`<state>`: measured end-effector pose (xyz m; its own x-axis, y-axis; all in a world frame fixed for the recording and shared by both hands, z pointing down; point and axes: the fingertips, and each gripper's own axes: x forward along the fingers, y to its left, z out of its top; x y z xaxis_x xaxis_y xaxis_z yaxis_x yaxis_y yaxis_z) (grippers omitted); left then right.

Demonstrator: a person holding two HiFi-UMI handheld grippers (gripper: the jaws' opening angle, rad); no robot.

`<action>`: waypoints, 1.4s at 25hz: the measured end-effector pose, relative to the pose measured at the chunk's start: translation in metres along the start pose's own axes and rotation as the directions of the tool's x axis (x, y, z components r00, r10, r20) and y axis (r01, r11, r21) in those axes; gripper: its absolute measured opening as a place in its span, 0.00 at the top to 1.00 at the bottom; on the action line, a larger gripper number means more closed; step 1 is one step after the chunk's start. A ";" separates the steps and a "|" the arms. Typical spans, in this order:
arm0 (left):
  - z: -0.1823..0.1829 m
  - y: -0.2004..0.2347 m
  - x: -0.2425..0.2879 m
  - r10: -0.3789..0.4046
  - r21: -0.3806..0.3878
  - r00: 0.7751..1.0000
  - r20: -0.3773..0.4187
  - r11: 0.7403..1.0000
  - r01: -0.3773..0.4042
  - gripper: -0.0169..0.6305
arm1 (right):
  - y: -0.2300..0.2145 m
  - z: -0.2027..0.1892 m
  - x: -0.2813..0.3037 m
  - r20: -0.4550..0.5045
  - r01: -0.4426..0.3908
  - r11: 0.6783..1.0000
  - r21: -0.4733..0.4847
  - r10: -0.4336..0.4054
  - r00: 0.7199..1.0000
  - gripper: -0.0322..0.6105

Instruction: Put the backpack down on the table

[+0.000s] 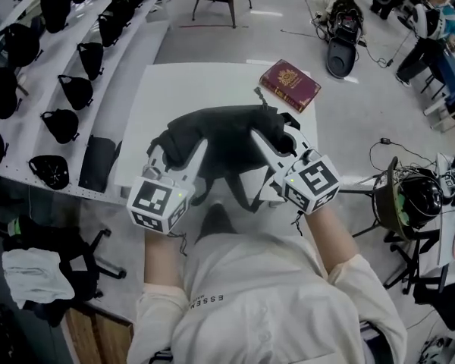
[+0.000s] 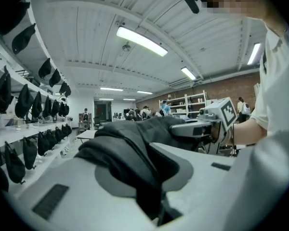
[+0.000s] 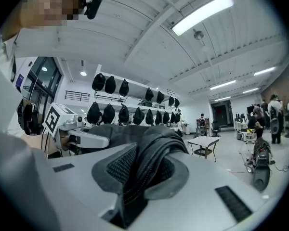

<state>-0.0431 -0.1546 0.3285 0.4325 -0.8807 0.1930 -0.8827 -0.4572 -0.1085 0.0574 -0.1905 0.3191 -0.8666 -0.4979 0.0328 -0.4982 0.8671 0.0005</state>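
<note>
L pads (image 2: pixel 111 189): closed on a thick fold of dark fabric, which fills the gap between the jaws. R pads (image 3: pixel 111 170): same condition, clamped on a stitched fabric edge of the same item. We read both as firm grips, no slack visible at either pad. The left gripper (image 1: pixel 183 152) and right gripper (image 1: pixel 273 136) point away from the body, approx. level, one at each side of the backpack (image 1: pixel 227 139). We judge this two-point hold is used because the bag is soft: a single grip would let it sag and swing, whereas grips at opp. sides keep it spread and level for set-down. The backpack sits between the grippers, over the near half of the white table (image 1: pixel 174 82), with its straps (image 1: pixel 246 192) trailing toward the near edge. We cannot tell whether its underside touches the top. A red book (image 1: pixel 290 84) lies near the far R corner, apart from the bag, so the near centre is the free landing zone. Wall shelves (image 1: pixel 117 59) with black bags run along the L side, clear of the work area. Task status, our est.: bag positioned over target, release not yet done. Next req.: lower evenly, then open both jaws.
</note>
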 end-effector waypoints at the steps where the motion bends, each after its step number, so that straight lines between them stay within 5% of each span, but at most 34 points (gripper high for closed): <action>1: 0.000 0.010 0.008 -0.014 -0.001 1.000 0.000 1.000 0.014 0.86 | -0.007 0.000 0.009 -0.003 0.013 1.000 -0.001 -0.013 1.000 0.84; 22: 0.015 0.210 0.155 -0.172 0.013 0.982 0.073 0.985 0.172 0.86 | -0.134 0.018 0.205 0.009 0.151 0.985 -0.079 -0.151 0.989 0.83; 35: -0.033 0.246 0.225 -0.228 -0.020 0.973 0.046 0.973 0.229 0.86 | -0.190 -0.040 0.252 -0.049 0.202 0.979 -0.039 -0.203 0.978 0.83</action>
<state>-0.1684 -0.4613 0.3775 0.6303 -0.7581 0.1674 -0.7637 -0.6442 -0.0418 -0.0651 -0.4800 0.3671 -0.7447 -0.6625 0.0810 -0.6612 0.7488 0.0457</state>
